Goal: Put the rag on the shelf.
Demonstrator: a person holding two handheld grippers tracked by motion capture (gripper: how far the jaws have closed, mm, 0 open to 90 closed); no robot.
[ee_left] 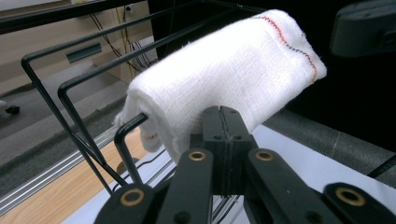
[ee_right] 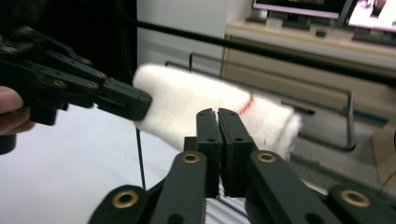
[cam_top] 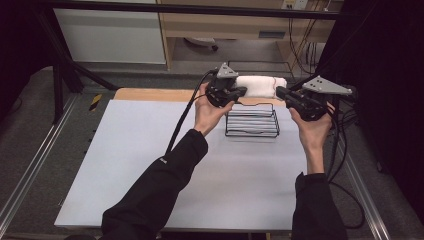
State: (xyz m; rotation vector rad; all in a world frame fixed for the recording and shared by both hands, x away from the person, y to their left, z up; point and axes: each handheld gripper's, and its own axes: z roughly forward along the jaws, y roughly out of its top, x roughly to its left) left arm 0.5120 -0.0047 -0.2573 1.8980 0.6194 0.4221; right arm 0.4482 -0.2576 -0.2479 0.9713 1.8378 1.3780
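Note:
A rolled white towel [cam_top: 261,86] with a red-stitched end hangs level just above the far side of a black wire basket [cam_top: 251,135]. My left gripper [cam_top: 244,91] is at the roll's left end, jaws shut, and seems to pinch the cloth there. In the left gripper view its shut jaws [ee_left: 223,112] meet the underside of the towel [ee_left: 224,65], with the basket's rods [ee_left: 70,88] behind. My right gripper [cam_top: 278,91] is at the right end. The right gripper view has its jaws [ee_right: 217,114] shut in front of the towel [ee_right: 187,107]; whether cloth is caught I cannot tell.
The basket stands at the far middle of a white table top [cam_top: 150,165] with a bare wooden strip [cam_top: 150,94] behind it. Metal rails run along both sides. Cables [cam_top: 345,150] trail at the right edge. Black frame bars and a cabinet stand beyond the table.

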